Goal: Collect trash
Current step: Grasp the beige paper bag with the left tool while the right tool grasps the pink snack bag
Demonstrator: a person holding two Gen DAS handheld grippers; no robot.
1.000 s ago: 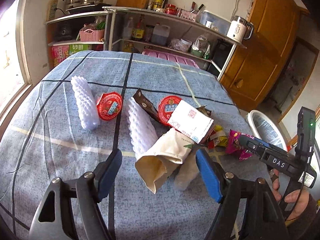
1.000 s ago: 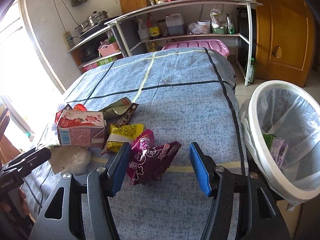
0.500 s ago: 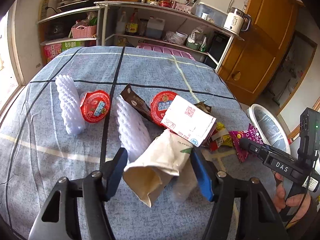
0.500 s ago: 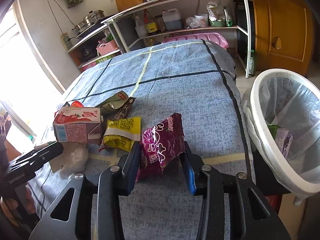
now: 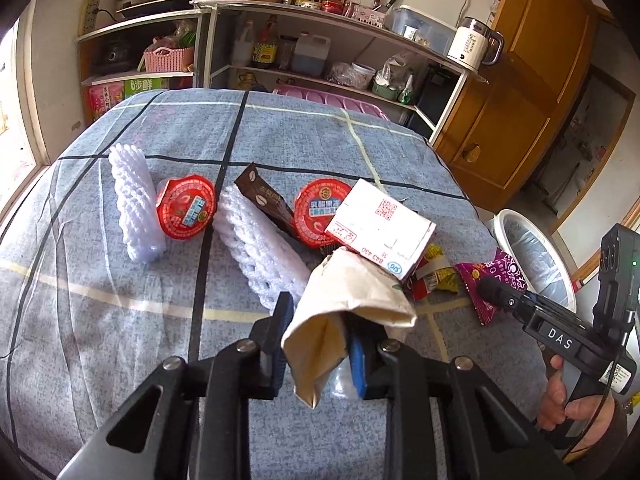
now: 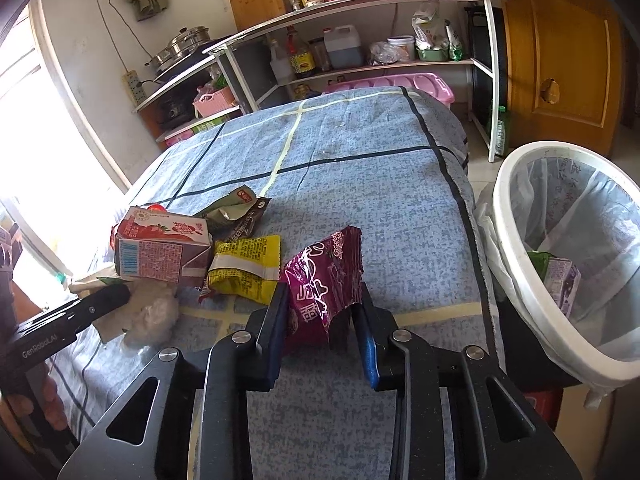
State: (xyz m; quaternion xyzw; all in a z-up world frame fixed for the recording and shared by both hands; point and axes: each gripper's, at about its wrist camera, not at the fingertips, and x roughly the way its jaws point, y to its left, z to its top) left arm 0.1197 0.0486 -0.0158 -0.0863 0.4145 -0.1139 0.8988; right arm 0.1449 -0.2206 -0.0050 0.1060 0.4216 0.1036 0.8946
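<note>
Change, left tongs: a second earlier the left gripper (image 5: 318,344) stood wide around the beige paper bag (image 5: 352,300); it had since clamped onto the bag's open end.
Change, right tongs: the right gripper (image 6: 322,330) had narrowed and was closing, pads against the purple snack wrapper (image 6: 324,276).
Bag: pinched between the left fingers, body reaching forward.
Wrapper: upright between the right fingers.
Lined trash bin (image 6: 516,248): right of the right tongs.
</note>
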